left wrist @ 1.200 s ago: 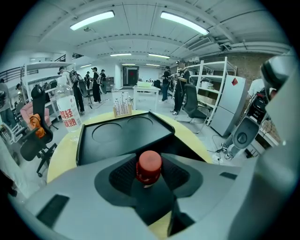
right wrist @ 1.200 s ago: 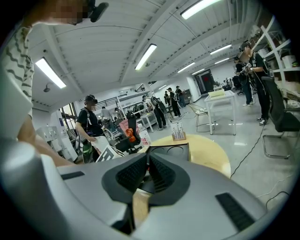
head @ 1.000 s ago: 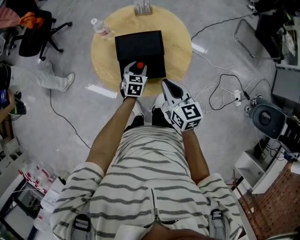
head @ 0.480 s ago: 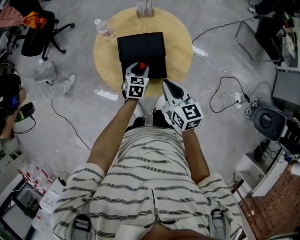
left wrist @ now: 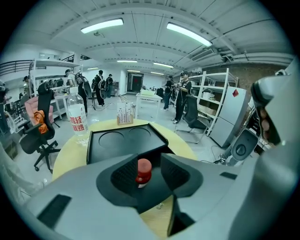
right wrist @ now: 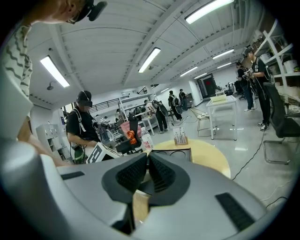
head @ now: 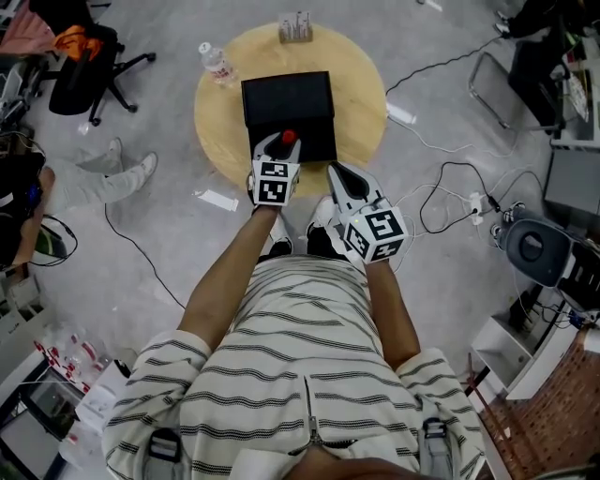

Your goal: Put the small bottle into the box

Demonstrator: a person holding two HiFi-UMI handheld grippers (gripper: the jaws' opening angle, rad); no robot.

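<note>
A small bottle with a red cap sits between the jaws of my left gripper, which is shut on it. It hangs over the near end of the black box on the round wooden table. The box's floor shows two round recesses. My right gripper is to the right, at the table's near edge, jaws shut with nothing between them.
A large clear water bottle stands at the table's far left edge. A small holder with upright pieces is at the far edge. Cables and office chairs lie around on the floor.
The head view has drifted slightly; both grippers keep their places relative to the box, and the left still holds the bottle.
</note>
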